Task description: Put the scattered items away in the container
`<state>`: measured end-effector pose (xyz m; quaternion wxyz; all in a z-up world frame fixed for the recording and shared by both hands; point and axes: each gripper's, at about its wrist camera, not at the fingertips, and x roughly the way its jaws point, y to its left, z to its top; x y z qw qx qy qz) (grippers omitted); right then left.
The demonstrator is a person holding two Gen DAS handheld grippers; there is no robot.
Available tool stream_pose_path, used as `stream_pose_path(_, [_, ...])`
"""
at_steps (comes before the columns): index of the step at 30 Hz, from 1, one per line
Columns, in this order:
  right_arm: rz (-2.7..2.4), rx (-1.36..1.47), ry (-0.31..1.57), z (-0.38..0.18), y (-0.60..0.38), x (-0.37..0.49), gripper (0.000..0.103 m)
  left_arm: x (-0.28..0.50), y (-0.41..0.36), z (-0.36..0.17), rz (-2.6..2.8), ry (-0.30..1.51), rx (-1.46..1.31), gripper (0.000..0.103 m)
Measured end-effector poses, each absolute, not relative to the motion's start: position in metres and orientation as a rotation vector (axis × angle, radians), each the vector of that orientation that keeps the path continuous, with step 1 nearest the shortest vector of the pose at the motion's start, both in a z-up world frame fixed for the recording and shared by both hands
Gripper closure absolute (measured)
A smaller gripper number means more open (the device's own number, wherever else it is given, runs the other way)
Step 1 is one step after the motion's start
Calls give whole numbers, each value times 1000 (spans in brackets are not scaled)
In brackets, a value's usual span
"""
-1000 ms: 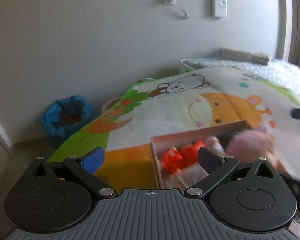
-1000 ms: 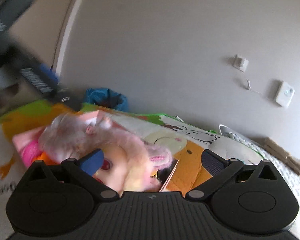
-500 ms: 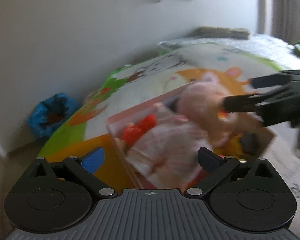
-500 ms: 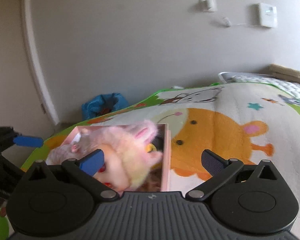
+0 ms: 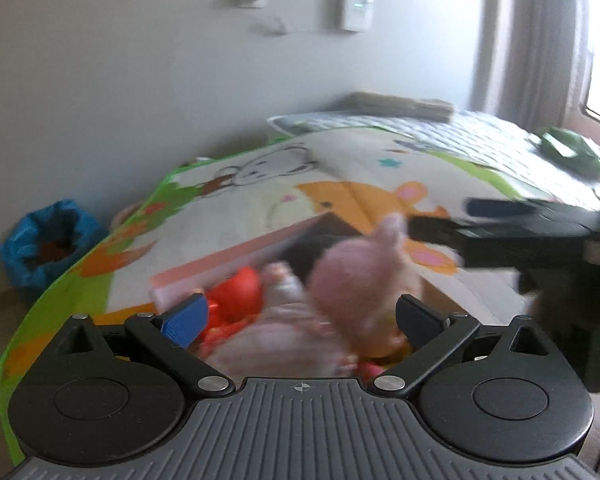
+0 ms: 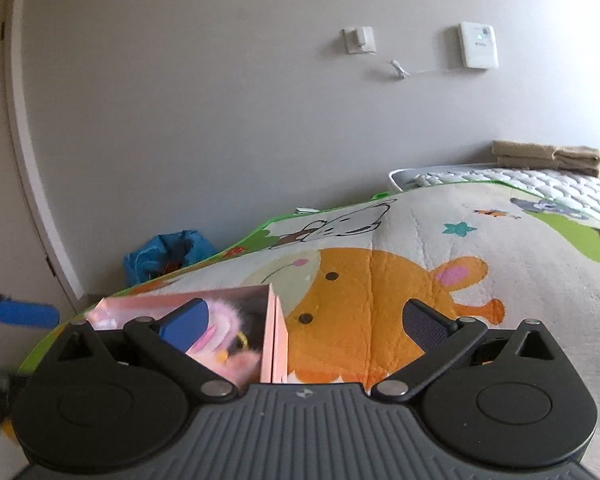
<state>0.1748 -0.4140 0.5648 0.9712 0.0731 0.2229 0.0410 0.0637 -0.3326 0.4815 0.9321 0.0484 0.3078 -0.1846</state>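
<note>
A pink box (image 5: 236,255) sits on the cartoon play mat (image 5: 340,168). A pink plush doll (image 5: 352,276) lies in it, blurred, on top of a red toy (image 5: 240,294). My left gripper (image 5: 302,318) hovers open just in front of the box, with nothing between its fingers. My right gripper (image 5: 456,219) reaches in from the right of the box, blurred. In the right wrist view the right gripper (image 6: 306,320) is open and empty over the box's right wall (image 6: 274,336), with the plush (image 6: 224,324) inside. The left gripper's blue fingertip (image 6: 24,314) shows at the far left.
A blue bag (image 5: 40,240) stands on the floor by the wall, left of the mat. A quilted mattress (image 6: 540,184) with folded towels (image 6: 548,158) lies at the back right. Something green (image 5: 568,148) rests on the mattress.
The pink plush has gone from in front of the right gripper down into the box. The right gripper has drawn off to the box's right side. The left view has swung right.
</note>
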Motion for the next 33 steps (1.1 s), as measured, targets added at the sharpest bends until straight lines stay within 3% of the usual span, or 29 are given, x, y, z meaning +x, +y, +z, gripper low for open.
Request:
stream_pose_path(4, [77,162,443,563,-415,188,0,67,-352,477,-344,627,180,1])
stream_pose_path(15, [78,233,461,563,-430,149,0,98,-320,466,-102,652,79,1])
stream_pose_path(27, [52,197,486,543,-423,84,0,2,-326,489,72,493,-11,0])
stream_pose_path(33, [92,99,487,536,-400,43,0,-54,-337,463,72,521,-114,0])
